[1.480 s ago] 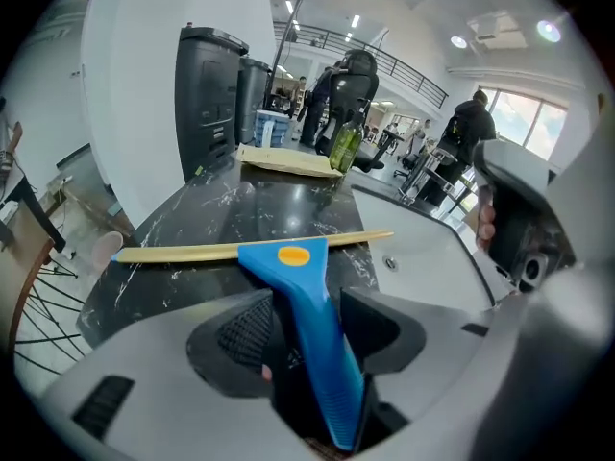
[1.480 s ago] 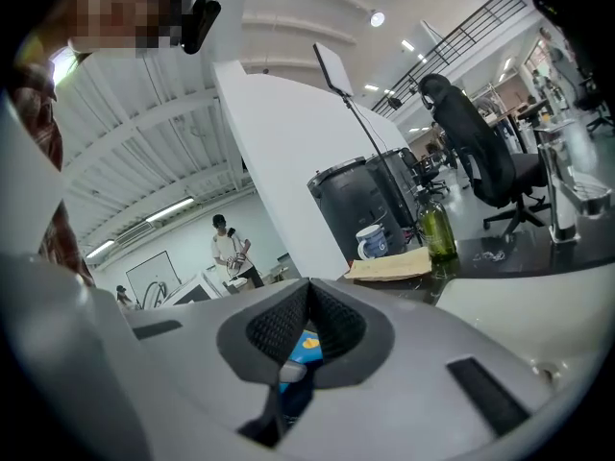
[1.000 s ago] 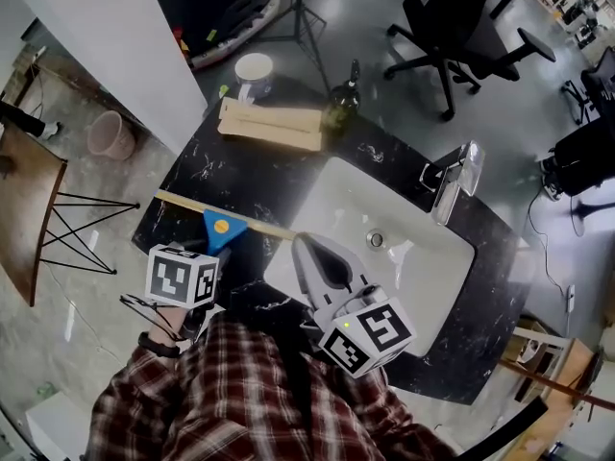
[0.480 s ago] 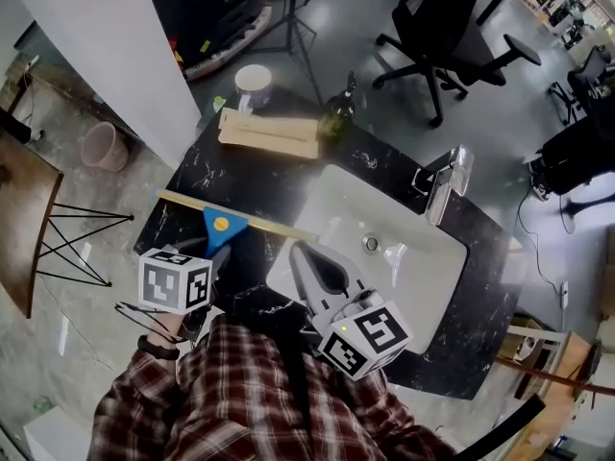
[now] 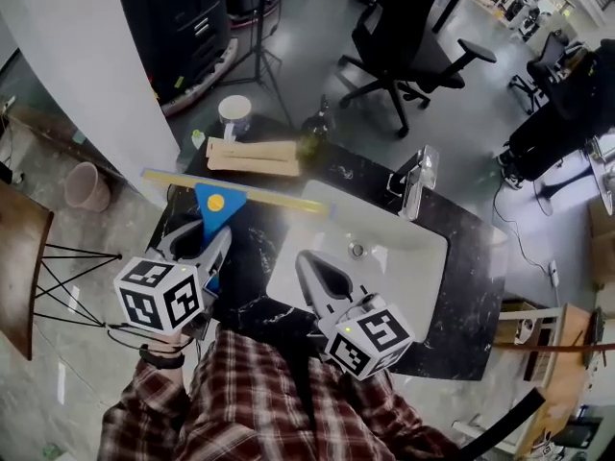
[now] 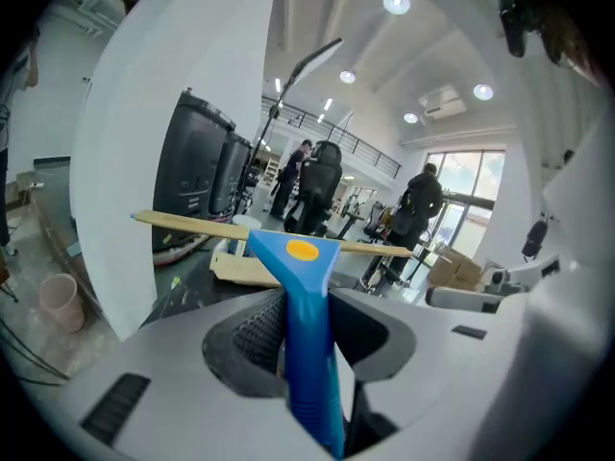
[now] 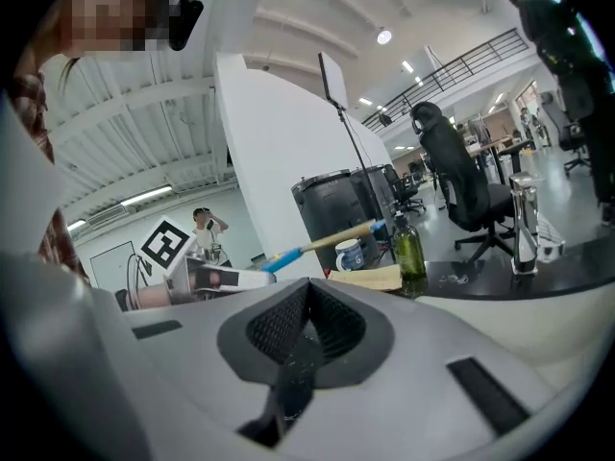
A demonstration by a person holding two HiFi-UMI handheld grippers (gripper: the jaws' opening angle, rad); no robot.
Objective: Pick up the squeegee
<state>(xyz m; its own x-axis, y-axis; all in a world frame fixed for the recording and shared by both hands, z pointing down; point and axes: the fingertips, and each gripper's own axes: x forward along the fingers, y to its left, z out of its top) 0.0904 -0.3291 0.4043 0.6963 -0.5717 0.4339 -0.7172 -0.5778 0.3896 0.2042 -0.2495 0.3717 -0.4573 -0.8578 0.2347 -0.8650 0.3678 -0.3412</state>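
While the left tongs (image 5: 205, 241) are clamped on the blue handle of the squeegee (image 5: 213, 206), the tool is held clear of the black tabletop (image 5: 471, 257), at about 10 o'clock from the white sink (image 5: 404, 267) in the head view. The handle points toward 6 o'clock, back at the person. The long yellowish blade lies crosswise from 9 to 3 o'clock, slightly tilted. Its 9 o'clock end reaches past the tabletop edge and its 3 o'clock end is over the sink rim. In the left gripper view the ribbed pads press on both sides of the handle. The triangular head with its yellow dot stands just beyond the tips.

The right tongs (image 5: 315, 269) are together with nothing between them. They hover over the near part of the sink, at 7 o'clock from the drain.

Two wooden boards (image 5: 252, 157) lie on the tabletop at 1 o'clock from the squeegee head. A mug (image 5: 234, 113) stands at 11 o'clock from the boards and a green bottle (image 5: 312, 134) at 2 o'clock. The faucet (image 5: 415, 182) stands at the 1 o'clock edge of the sink.
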